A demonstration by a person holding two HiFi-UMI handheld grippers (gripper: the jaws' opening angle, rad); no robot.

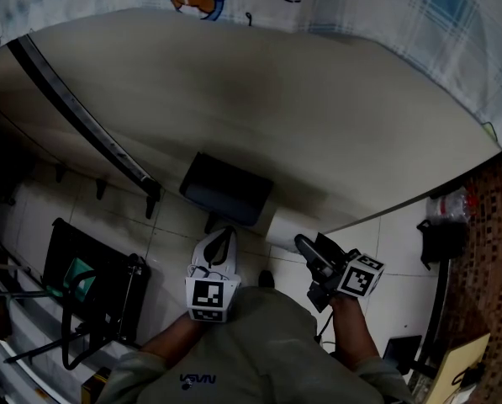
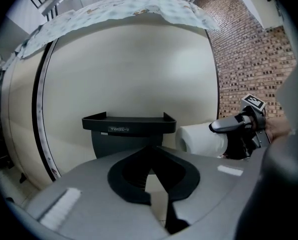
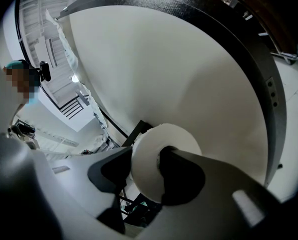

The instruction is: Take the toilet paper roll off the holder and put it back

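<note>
Right gripper point(image 3: 146, 159) is clamped on the toilet paper roll point(image 3: 176, 134): one jaw sits at the core hole, the other presses the outer wrap, so it pinches only the paper wall. Left gripper point(image 2: 151, 151) has its jaws together on nothing and points at the black holder point(image 2: 129, 126). In the left gripper view the roll sits at 3 o'clock of the holder, just beside its tray end. I can't tell whether it is still on a peg or already free. The holder is mounted on a pale wall panel point(image 2: 139, 64). Risks, as a guess: the soft wall could crush or slip out of that one-sided pinch. A tilted core could jam on the holder when the roll slides back. A loose sheet could unwind if the roll spins. The left gripper steadies nothing.
</note>
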